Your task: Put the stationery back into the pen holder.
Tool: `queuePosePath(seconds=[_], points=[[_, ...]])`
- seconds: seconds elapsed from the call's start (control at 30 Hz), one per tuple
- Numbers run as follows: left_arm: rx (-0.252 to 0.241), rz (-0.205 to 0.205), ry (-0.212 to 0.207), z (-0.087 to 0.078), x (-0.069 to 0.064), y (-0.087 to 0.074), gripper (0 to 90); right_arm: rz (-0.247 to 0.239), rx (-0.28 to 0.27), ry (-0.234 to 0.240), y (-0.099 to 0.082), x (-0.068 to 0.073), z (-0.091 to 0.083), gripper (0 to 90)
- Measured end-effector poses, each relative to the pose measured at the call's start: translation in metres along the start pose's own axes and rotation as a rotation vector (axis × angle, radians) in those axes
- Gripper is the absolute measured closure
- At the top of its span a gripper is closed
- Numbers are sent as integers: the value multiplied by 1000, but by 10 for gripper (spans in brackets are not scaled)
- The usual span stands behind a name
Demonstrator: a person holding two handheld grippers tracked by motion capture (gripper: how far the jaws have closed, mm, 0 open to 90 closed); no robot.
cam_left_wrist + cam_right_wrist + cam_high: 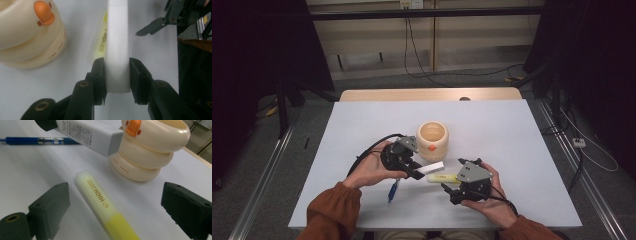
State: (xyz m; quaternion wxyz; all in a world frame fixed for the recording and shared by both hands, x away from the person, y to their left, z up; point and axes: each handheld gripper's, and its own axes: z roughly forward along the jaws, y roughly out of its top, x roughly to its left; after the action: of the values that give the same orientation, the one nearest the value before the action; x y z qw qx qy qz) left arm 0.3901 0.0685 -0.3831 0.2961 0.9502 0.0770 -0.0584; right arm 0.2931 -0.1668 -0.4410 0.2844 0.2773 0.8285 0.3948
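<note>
From above, we saw the left gripper (419, 172) clamped on a white bar (431, 168), the cup (432, 141) at its twelve o'clock.

Along its jaws, the bar (117, 45) overlay a highlighter (100, 42).

The right gripper (116, 205) gaped empty around that highlighter (100, 200); a pen (37, 140) lay at eleven.

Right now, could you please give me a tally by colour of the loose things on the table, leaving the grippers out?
White: 1, the white stick, clamped in the left gripper
Yellow: 1, the highlighter, lying between the open jaws of the right gripper
Blue: 1, the pen
Cream: 1, the duck-faced holder
Total: 4
</note>
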Motion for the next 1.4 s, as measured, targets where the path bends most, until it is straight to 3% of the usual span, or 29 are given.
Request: queuePosePath(seconds=[0.07, 0.13, 0.4, 0.47, 0.5, 0.53, 0.57, 0.83, 0.93, 1.07, 1.27, 1.3, 1.33, 1.4], points=[[-19, -5, -32, 3, 0, -1, 675, -43, 2, -26, 0, 2, 0, 90], [-4, -6, -22, 5, -1, -2, 675, -83, 2, -44, 0, 5, 0, 113], [13, -14, -61, 10, 0, -2, 675, -220, 2, -115, 2, 11, 0, 167], [12, -17, -51, 10, -1, -2, 675, -241, -1, -130, 2, 12, 0, 180], [44, -8, -30, 8, -2, 0, 675, -248, -3, -135, 3, 12, -1, 186], [11, -18, -52, 10, -2, -1, 675, -260, -4, -143, 3, 13, -1, 193], [9, -17, -52, 10, -2, 0, 675, -274, -5, -155, 4, 13, -2, 205], [40, -17, -78, 13, -3, 3, 675, -439, 26, -256, 4, 19, 0, 281], [38, -18, -72, 14, -3, 5, 675, -482, 29, -276, 4, 22, 0, 306], [47, -21, -77, 17, -3, 10, 675, -596, 37, -301, 4, 25, 1, 342], [67, -22, -95, 22, -2, 14, 674, -654, 37, -337, 4, 31, 2, 387], [71, -26, -96, 22, -1, 14, 674, -693, 32, -337, 4, 31, 2, 402], [67, -31, -99, 23, -1, 15, 674, -693, 39, -341, 3, 33, 3, 423], [77, -28, -104, 23, 1, 15, 674, -749, 43, -341, 2, 35, 4, 453]])
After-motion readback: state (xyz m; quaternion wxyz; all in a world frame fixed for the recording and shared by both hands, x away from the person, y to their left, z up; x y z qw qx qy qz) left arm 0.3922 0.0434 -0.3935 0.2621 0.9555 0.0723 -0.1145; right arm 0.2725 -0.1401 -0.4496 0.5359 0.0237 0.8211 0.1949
